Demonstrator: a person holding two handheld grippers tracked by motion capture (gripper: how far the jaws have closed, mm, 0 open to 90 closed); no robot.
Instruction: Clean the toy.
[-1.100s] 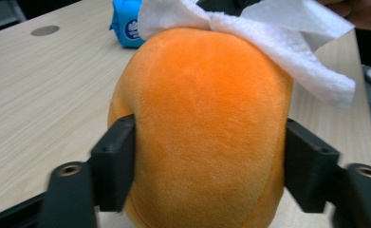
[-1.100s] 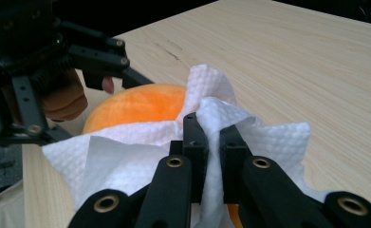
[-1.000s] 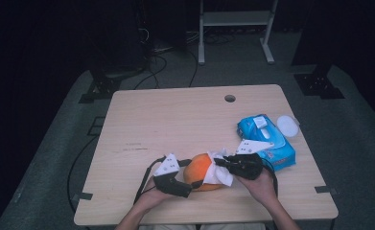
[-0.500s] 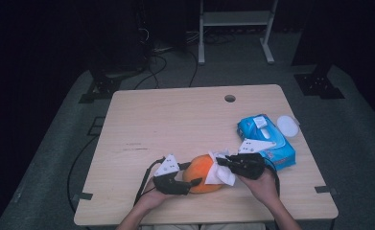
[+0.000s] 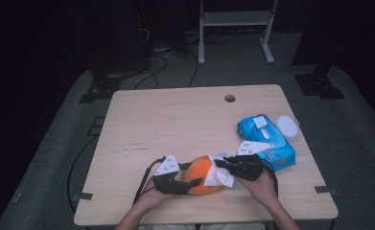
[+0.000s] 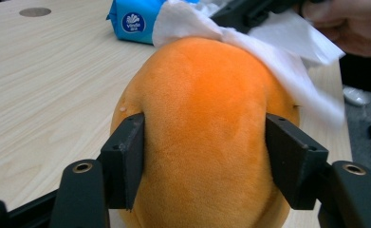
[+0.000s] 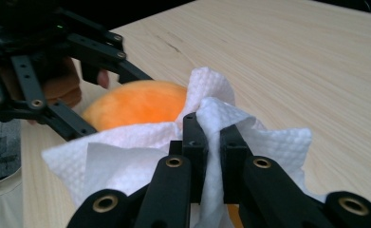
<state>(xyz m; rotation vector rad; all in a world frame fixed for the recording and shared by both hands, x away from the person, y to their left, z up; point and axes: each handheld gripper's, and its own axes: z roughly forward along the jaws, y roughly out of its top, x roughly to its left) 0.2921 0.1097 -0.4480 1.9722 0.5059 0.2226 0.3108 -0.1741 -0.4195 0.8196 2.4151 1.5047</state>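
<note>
An orange plush ball [image 5: 202, 172] lies near the table's front edge. My left gripper [image 5: 194, 178] reaches it from the left. Its jaws have just been closing, and in the left gripper view both pads [image 6: 128, 156] press into the sides of the ball [image 6: 207, 109], so the gripper [image 6: 204, 156] is shut on it. My right gripper [image 5: 219, 164] comes from the right, shut on a white tissue [image 5: 221, 177]. The right gripper view shows the tissue [image 7: 126, 152] pinched between the closed jaws of this gripper [image 7: 213, 137] and draped over the top of the ball [image 7: 135, 107].
A blue tissue pack [image 5: 266, 139] lies right of my right hand, with a white round lid [image 5: 287, 125] beside it at the table's right edge. A cable hole [image 5: 230, 98] sits at the back of the wooden table [image 5: 175, 124]. Dark floor, cables and a metal stand lie beyond.
The left gripper's jaws, wide apart a second ago, have closed onto the sides of the orange ball. The right gripper with its tissue has stayed on top of the ball.
</note>
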